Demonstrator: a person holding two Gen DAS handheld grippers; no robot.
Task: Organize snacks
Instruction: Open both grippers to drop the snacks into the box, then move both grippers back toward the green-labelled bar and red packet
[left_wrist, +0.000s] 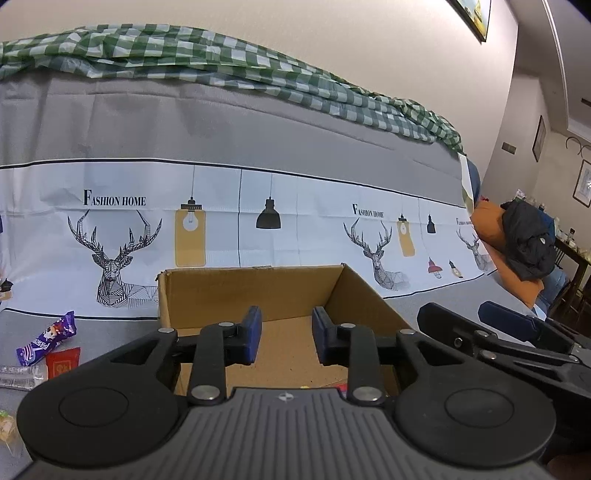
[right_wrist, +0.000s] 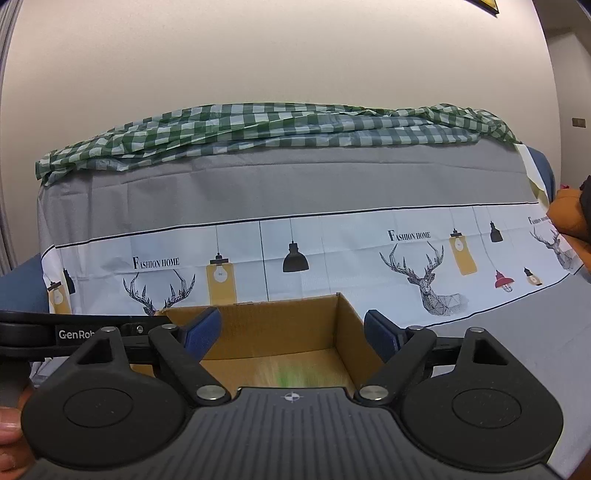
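Snacks in crinkly wrappers lay at the lower left of the left wrist frame: a purple foil-wrapped bar (left_wrist: 46, 339), a small flat red packet (left_wrist: 63, 362) just beside it, and a clear-wrapped piece (left_wrist: 16, 376) at the frame's edge. All rested on the grey printed tablecloth (left_wrist: 110, 122), left of the open brown cardboard box (left_wrist: 251, 288), which filled the lower centre of both frames. Inside the box, a blurred green smear (right_wrist: 291, 373) showed on the floor in the right wrist frame; what it was I could not tell.

The left gripper (left_wrist: 286, 336) hung over the box with its blue pads partly spread and nothing between them. The right gripper (right_wrist: 291, 332) stood spread wide, also empty.

These packets looked light and soft, with slick foil likely to slide under a pad. The purple bar probably wanted a pinch across its narrow middle, gently, since its contents could crush. The flat red packet would be harder to lift; an edge seemed the best hold.
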